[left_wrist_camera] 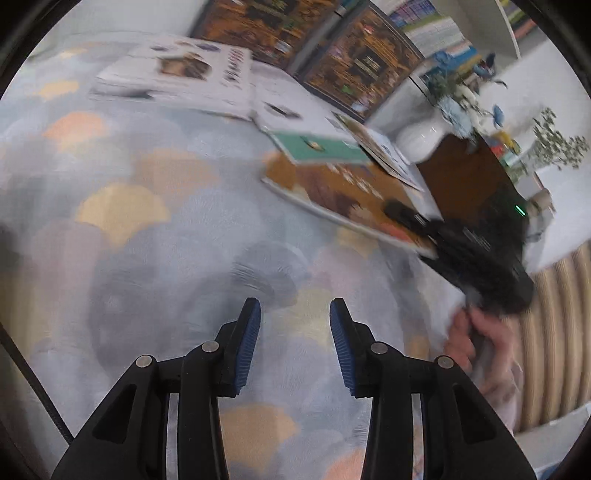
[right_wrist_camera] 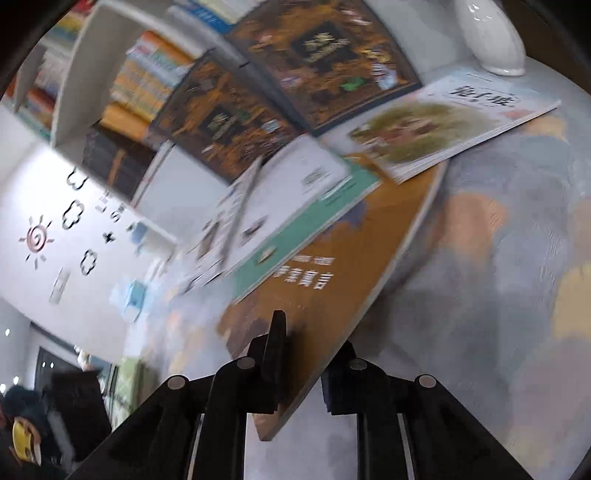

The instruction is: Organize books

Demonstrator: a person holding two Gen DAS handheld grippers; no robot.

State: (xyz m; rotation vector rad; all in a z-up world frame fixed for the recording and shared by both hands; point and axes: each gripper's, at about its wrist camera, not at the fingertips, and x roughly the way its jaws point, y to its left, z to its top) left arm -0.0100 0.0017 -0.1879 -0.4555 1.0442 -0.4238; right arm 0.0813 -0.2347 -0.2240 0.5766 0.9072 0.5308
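Note:
My right gripper (right_wrist_camera: 308,363) is shut on the near edge of a large orange-brown book (right_wrist_camera: 332,280) and tilts it up off the table. A teal book (right_wrist_camera: 306,229) and a white book (right_wrist_camera: 295,184) lie on top of it, and a pale picture book (right_wrist_camera: 443,122) overlaps its far corner. In the left wrist view the same orange-brown book (left_wrist_camera: 343,188) and teal book (left_wrist_camera: 321,147) sit at centre right, with the right gripper (left_wrist_camera: 417,221) on the book's edge. My left gripper (left_wrist_camera: 295,314) is open and empty over the patterned tablecloth (left_wrist_camera: 147,221). A large white book (left_wrist_camera: 184,77) lies far left.
Two dark brown-gold books (right_wrist_camera: 321,55) stand against the back. A white vase (right_wrist_camera: 491,33) stands at the far right; it also shows in the left wrist view (left_wrist_camera: 421,140). A white bookshelf (right_wrist_camera: 92,74) with several books is behind. The table edge and a ribbed mat (left_wrist_camera: 554,332) lie to the right.

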